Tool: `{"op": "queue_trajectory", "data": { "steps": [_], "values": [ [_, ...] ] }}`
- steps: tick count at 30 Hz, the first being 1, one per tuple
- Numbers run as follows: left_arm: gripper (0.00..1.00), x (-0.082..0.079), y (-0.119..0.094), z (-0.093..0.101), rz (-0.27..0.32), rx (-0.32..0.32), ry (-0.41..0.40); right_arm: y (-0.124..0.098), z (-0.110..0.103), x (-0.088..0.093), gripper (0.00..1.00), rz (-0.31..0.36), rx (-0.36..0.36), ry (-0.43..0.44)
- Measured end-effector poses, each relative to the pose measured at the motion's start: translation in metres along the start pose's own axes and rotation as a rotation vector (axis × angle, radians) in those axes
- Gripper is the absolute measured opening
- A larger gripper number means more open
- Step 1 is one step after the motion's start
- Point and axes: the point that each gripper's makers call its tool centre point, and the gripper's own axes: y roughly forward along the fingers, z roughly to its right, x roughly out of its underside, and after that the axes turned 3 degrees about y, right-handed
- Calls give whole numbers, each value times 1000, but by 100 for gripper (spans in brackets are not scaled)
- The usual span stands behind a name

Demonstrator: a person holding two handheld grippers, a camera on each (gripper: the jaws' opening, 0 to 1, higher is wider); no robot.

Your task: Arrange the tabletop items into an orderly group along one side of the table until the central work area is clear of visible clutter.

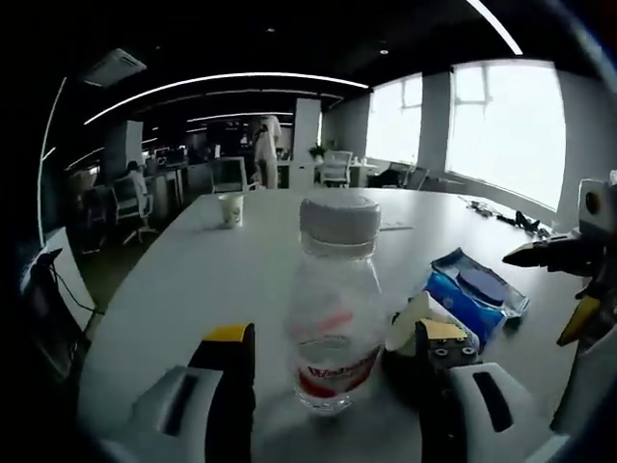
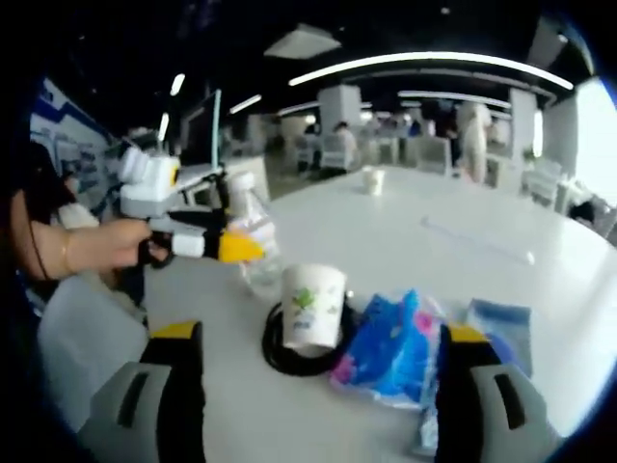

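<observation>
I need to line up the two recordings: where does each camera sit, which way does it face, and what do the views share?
Left gripper view: rides the left gripper, looking along its open jaws at a plastic bottle standing between them; the right gripper enters from the right.
Right gripper view: rides the right gripper, facing a paper cup and blue packet; a hand holds the left gripper.
Shared: the bottle, the white table, the distant cup.

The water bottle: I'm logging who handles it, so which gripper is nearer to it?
Left. The left gripper has its open jaws on either side of the water bottle. The right gripper sits farther off, open around the paper cup.
</observation>
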Motion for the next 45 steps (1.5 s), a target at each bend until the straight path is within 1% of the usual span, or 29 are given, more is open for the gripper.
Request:
{"op": "queue_trajectory", "data": {
  "steps": [2,3,6,10,13,15,16,19,28,31,34,36,38,40,45],
  "values": [
    [61,0,1,1,3,16,-24,-1,2,1,100,0,7,1],
    [61,0,2,-1,5,12,-30,-2,2,1,100,1,8,2],
    [59,2,4,-2,3,7,-14,-4,3,2,100,1,14,5],
    [49,3,6,-1,-1,18,-15,-8,8,4,100,2,28,14],
    [45,4,7,2,-2,21,9,-10,11,4,100,4,41,23],
    [42,3,6,2,8,19,8,-12,15,3,100,4,57,30],
    [42,2,6,1,10,17,18,-13,16,0,100,18,66,35],
    [41,2,6,0,17,18,13,-16,17,-4,100,29,66,55],
    [40,2,7,-1,18,-3,5,-17,19,-1,99,19,74,55],
    [40,1,7,-2,25,-1,1,-18,19,-2,99,20,76,57],
    [39,-6,6,-5,51,10,-16,-19,19,-4,99,24,71,67],
    [39,-12,6,-7,67,13,-4,-21,18,-7,99,31,69,66],
    [39,-17,7,-9,59,17,16,-22,19,-10,99,35,67,64],
    [39,-21,8,-12,67,22,32,-22,19,-11,99,37,66,65],
    [39,-31,11,-22,77,22,38,-22,20,-13,99,37,63,72]
  ]
}}
